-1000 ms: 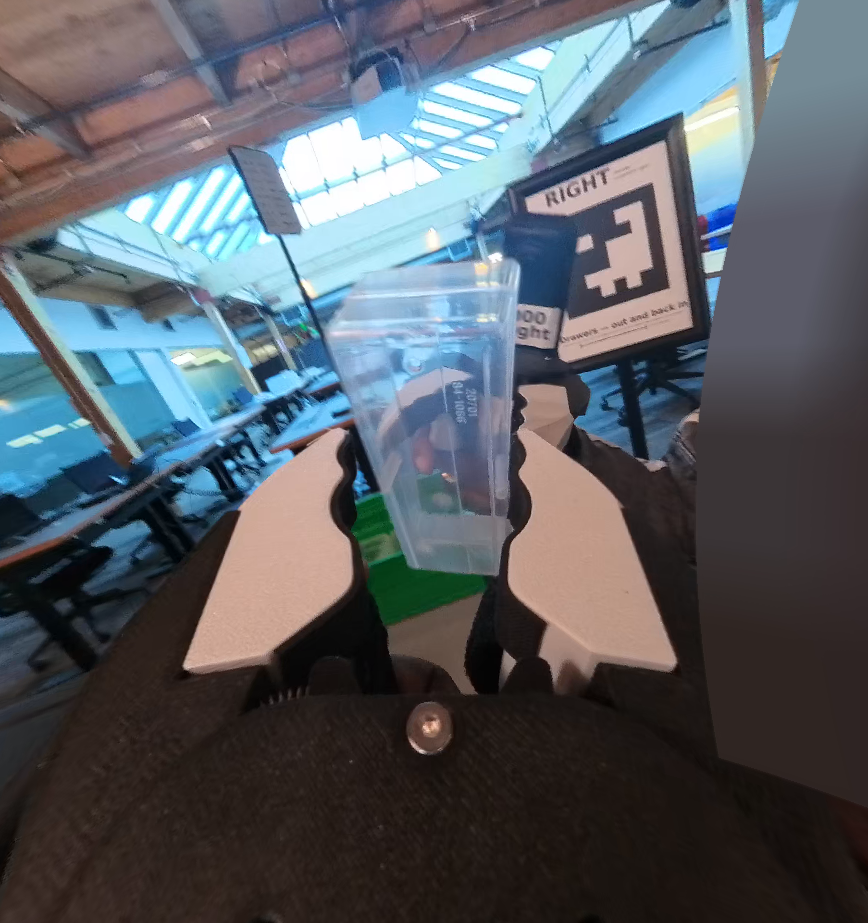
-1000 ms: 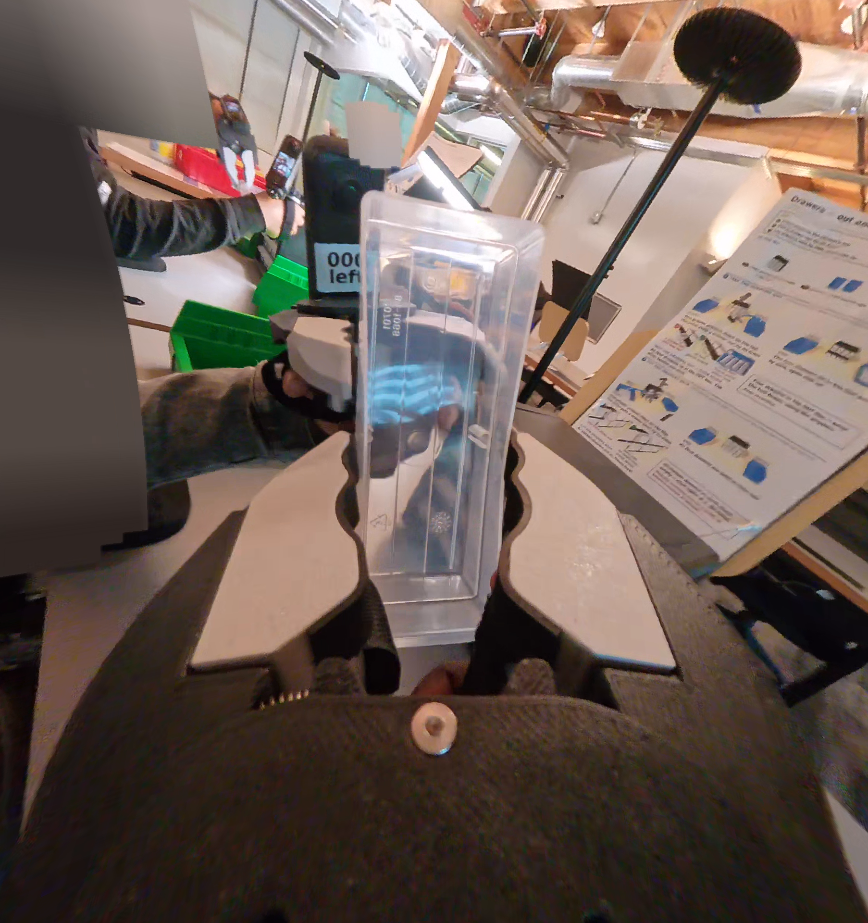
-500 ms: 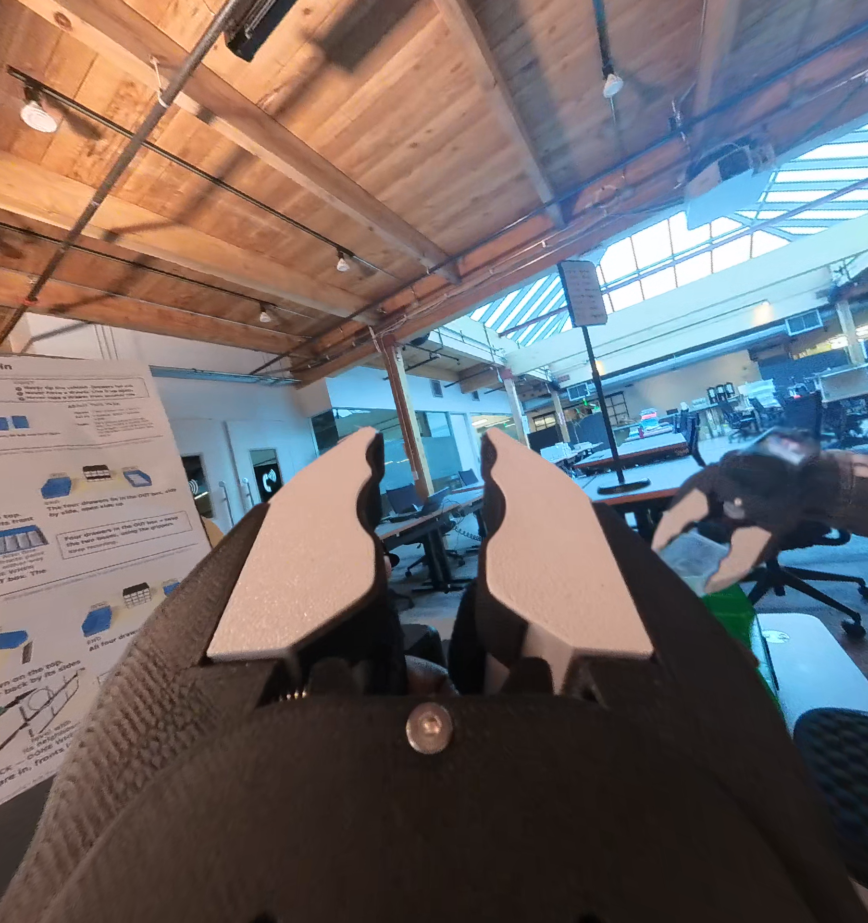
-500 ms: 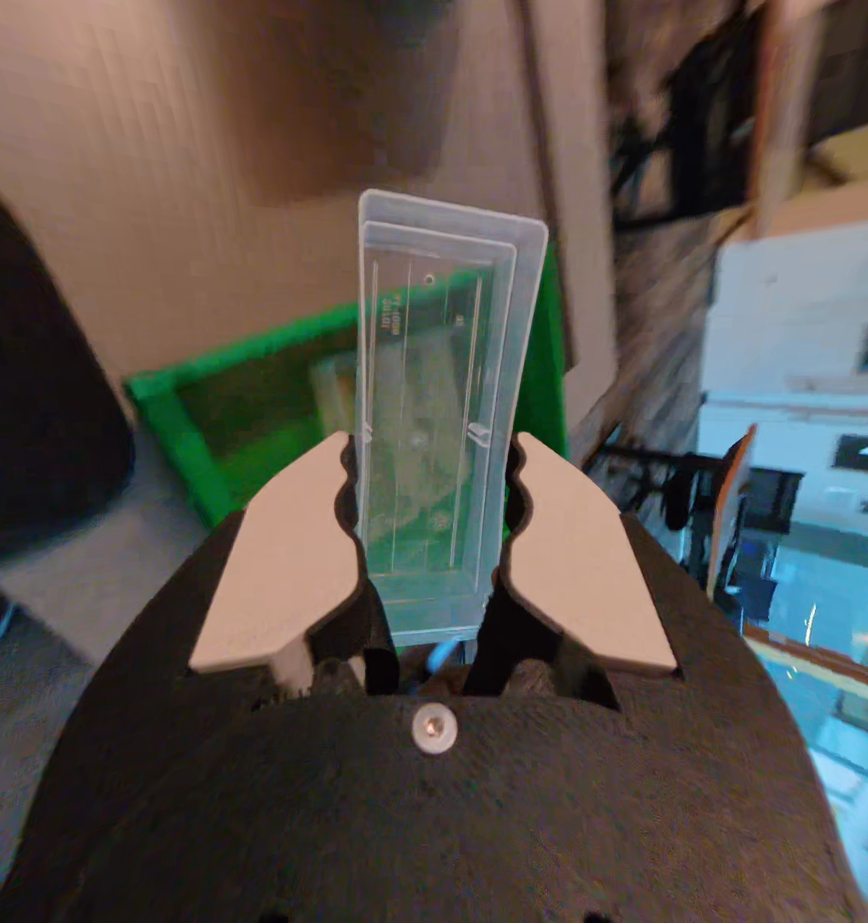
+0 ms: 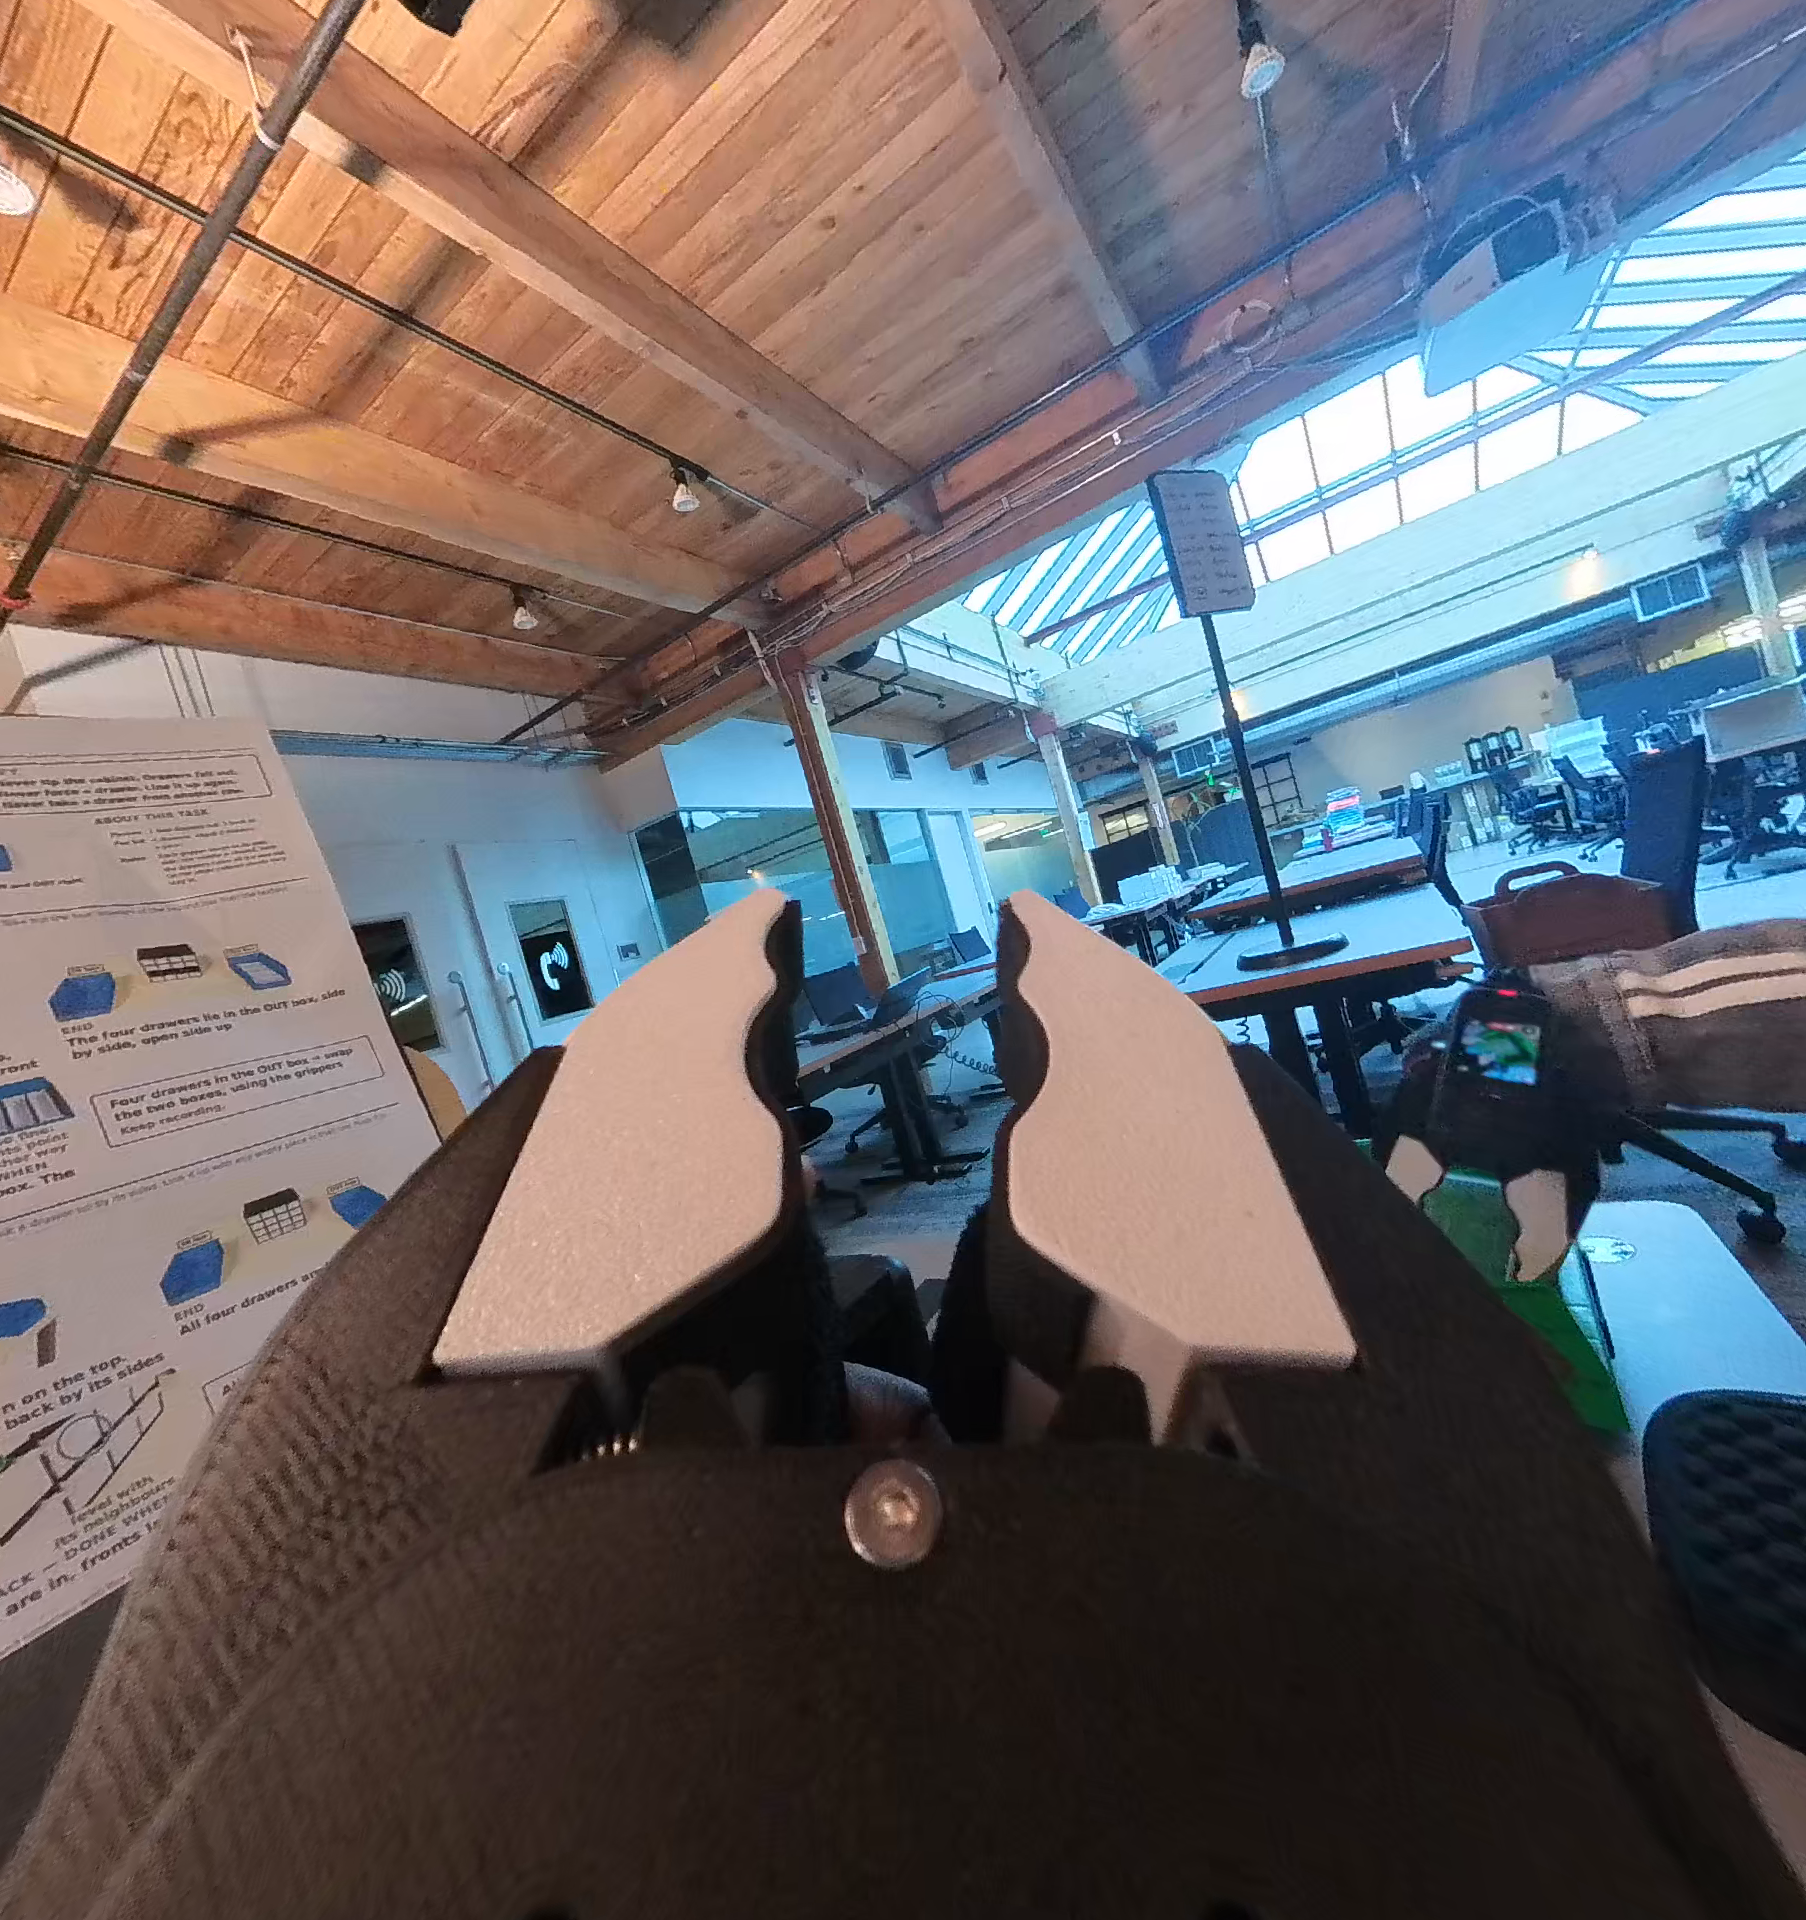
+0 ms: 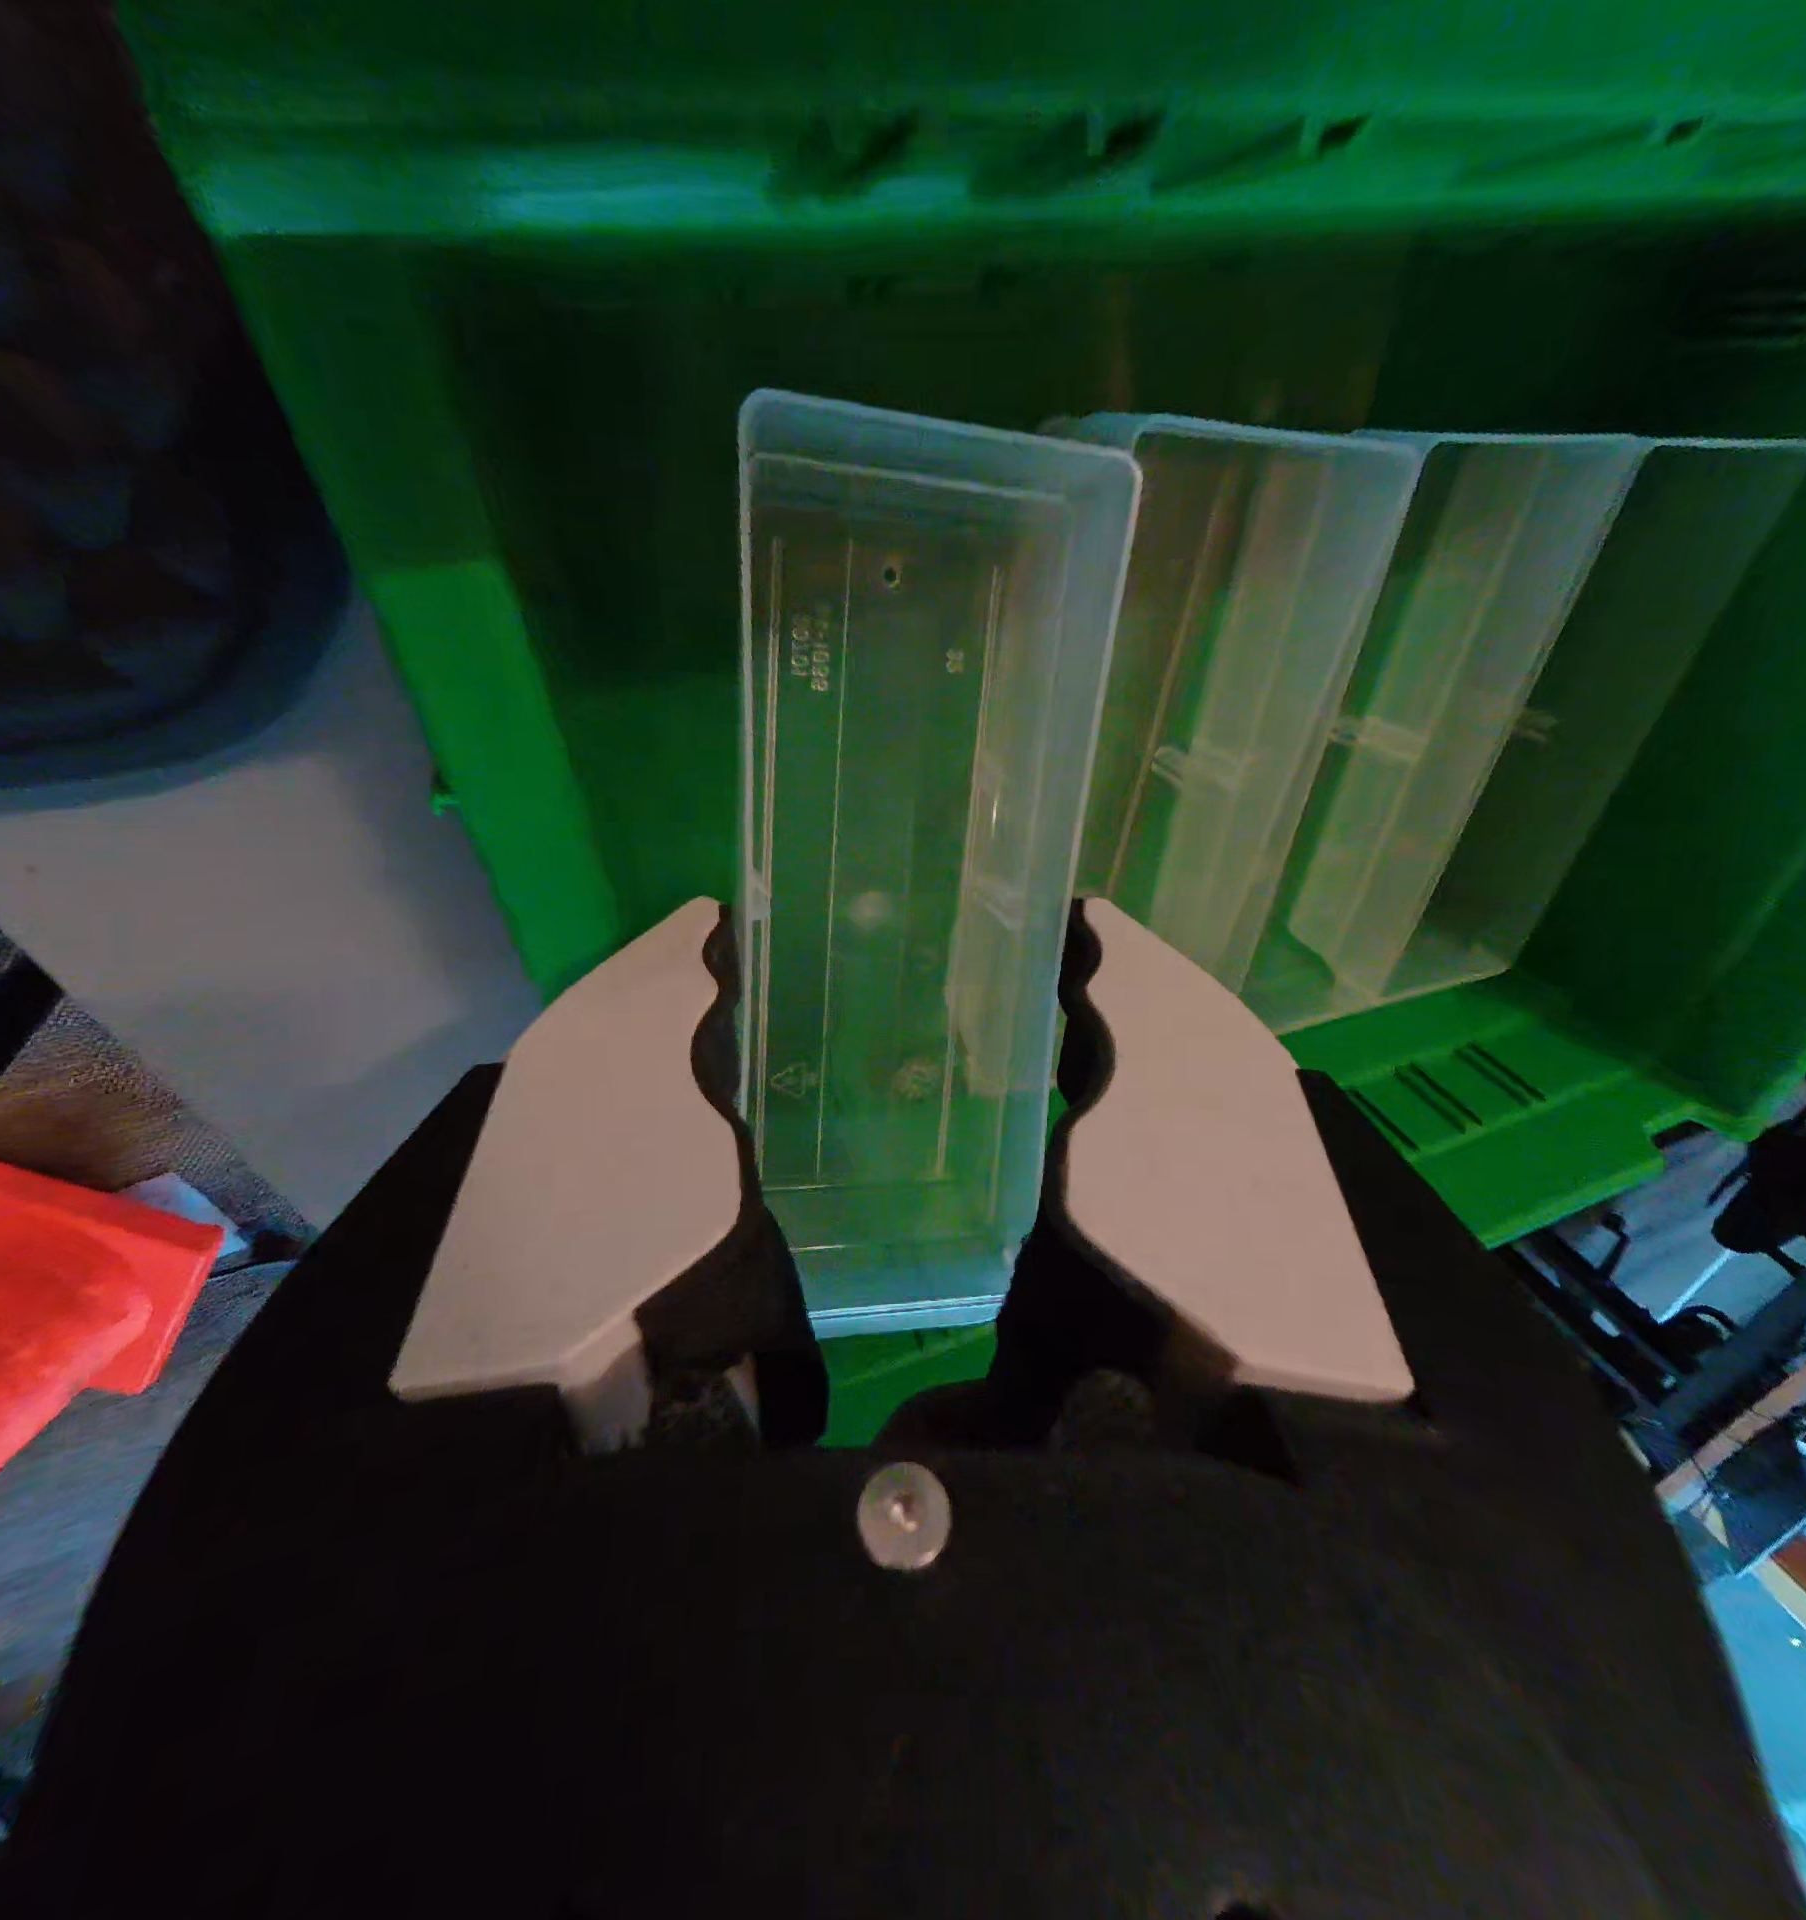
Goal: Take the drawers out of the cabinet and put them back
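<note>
While the right gripper (image 6: 899, 925) pinches a clear drawer (image 6: 920, 831) over the green bin (image 6: 670, 312) beside two drawers (image 6: 1346, 727) already inside, left gripper (image 5: 894, 935) jaws stand spread, empty. Removal step; next calls for lowering and release alongside.

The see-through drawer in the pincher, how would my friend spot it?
Look for the big green bin. Two clear drawers lie side by side inside it, at its right. The clear drawer to find is just left of them, and it alone is pinched by its sides in the right gripper.
</note>
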